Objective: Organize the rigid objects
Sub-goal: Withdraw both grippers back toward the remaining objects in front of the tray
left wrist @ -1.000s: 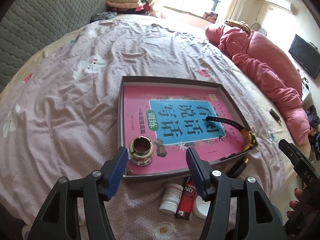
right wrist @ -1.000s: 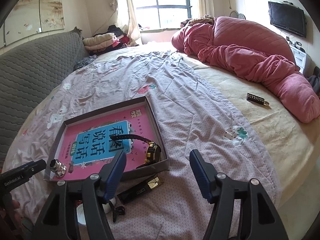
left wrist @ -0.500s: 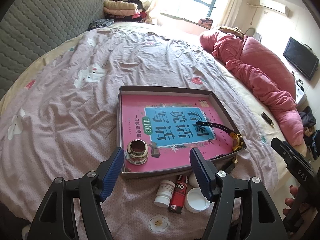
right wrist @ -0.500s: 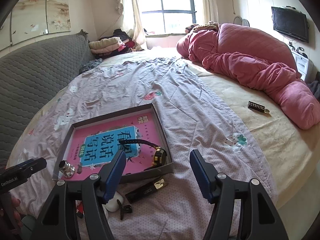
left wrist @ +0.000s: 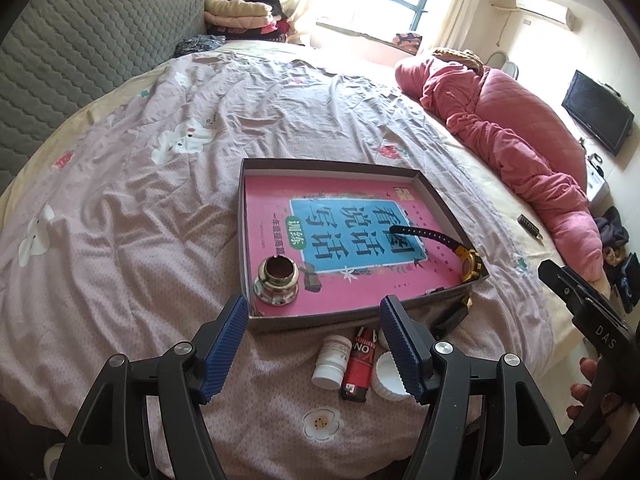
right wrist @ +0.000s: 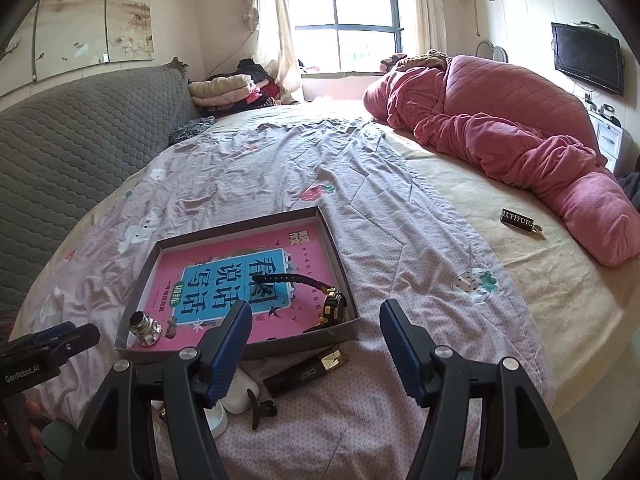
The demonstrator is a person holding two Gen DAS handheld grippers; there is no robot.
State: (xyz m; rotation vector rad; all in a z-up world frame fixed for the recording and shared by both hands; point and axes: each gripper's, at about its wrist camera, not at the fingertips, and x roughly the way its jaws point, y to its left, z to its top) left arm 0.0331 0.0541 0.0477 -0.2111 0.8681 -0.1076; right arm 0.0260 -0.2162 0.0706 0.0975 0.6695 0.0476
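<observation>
Tray (left wrist: pixel 436 196) holds book, jar (left wrist: pixel 277 282) and watch (left wrist: pixel 468 258); bottle (left wrist: pixel 332 362), lighter (left wrist: pixel 358 364) lie outside; both grippers' fingers released, empty.

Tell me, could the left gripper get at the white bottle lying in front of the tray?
Probably yes. The left gripper is open and empty, and the white bottle lies between its fingers, clear of the tray. A red lighter lies close beside it and might get nudged.

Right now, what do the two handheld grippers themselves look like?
Both the left gripper and right gripper have black plastic frames with silver screws and ribbed dark blue fingers. Seen from the other camera, the right carries white letters "DAS" and the left "GenRobot.AI".
</observation>
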